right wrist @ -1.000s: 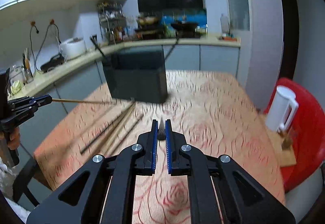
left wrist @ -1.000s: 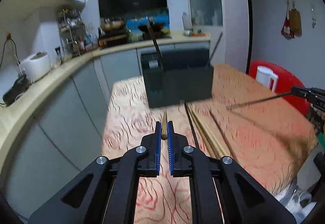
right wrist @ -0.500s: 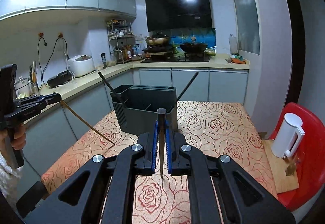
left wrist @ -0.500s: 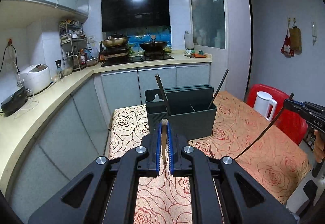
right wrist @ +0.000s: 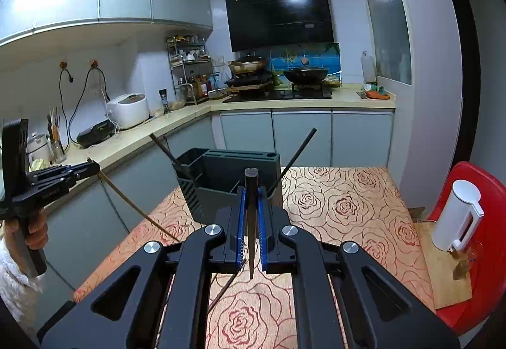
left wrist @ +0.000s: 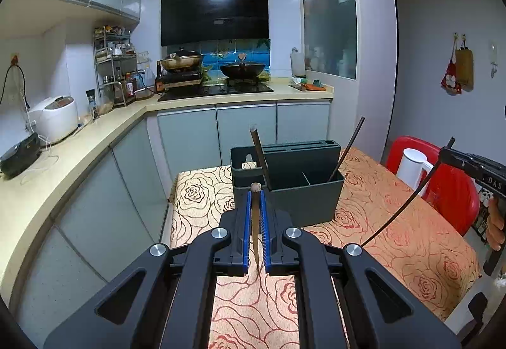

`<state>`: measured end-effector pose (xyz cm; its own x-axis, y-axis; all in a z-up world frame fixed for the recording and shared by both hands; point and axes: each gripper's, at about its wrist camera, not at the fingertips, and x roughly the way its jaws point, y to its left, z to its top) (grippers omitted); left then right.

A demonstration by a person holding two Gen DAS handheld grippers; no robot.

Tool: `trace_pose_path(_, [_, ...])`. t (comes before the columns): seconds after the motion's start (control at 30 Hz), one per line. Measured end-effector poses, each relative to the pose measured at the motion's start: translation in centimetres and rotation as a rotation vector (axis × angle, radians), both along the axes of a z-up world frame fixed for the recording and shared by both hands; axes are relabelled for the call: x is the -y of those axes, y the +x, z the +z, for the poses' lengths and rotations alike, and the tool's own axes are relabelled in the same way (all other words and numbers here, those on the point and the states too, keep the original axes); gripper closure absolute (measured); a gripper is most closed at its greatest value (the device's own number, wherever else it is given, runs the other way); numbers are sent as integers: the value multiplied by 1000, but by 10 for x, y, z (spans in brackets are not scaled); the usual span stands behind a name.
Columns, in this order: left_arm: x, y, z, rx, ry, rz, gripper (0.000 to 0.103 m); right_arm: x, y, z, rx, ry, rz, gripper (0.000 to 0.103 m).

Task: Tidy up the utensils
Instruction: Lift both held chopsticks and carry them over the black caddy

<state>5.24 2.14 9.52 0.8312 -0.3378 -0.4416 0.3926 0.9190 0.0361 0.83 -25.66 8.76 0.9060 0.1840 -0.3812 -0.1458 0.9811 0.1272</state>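
My left gripper point(left wrist: 255, 202) is shut on a brown wooden chopstick point(left wrist: 255, 232), which stands nearly upright between the blue pads above the rose-patterned table point(left wrist: 395, 238). My right gripper point(right wrist: 251, 194) is shut on a black chopstick point(right wrist: 251, 222), held the same way. A dark grey utensil holder point(left wrist: 303, 194) stands just beyond both grippers, with two dark chopsticks point(left wrist: 258, 156) leaning out of it. In the left wrist view the right gripper point(left wrist: 466, 163) shows at the right edge. In the right wrist view the left gripper point(right wrist: 68, 173) shows at the left. One more dark chopstick point(right wrist: 224, 289) lies on the table under the right gripper.
A white jug point(right wrist: 457, 216) stands on a wooden board point(right wrist: 442, 273) over a red chair point(right wrist: 480, 191) at the table's right. A kitchen counter point(left wrist: 63, 165) with a rice cooker point(left wrist: 55, 118) runs along the left. The stove point(left wrist: 215, 86) is behind the holder.
Both grippers have lifted away from the table, each with its chopstick. The chopsticks now hang steeply from the jaws instead of lying flat near the cloth.
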Motion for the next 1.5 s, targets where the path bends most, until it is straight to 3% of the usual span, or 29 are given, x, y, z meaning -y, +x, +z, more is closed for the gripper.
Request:
trace_pose_path(0.47, [28,13,43,42,46,-51,97,10,24,22,-2,42,-17,95])
trace_pose_path(1.1, [88,70,132,124,-39,-26,97,13,48,69,82,37,-40,95])
trace_pose_path(1.3, [107,101,137,134,-49,11,97,12,70,78,88,45,-51,95])
trace_pose_path(1.5, [116,124,119,97,-58,18,97,10,91,76,78,44,-60,95])
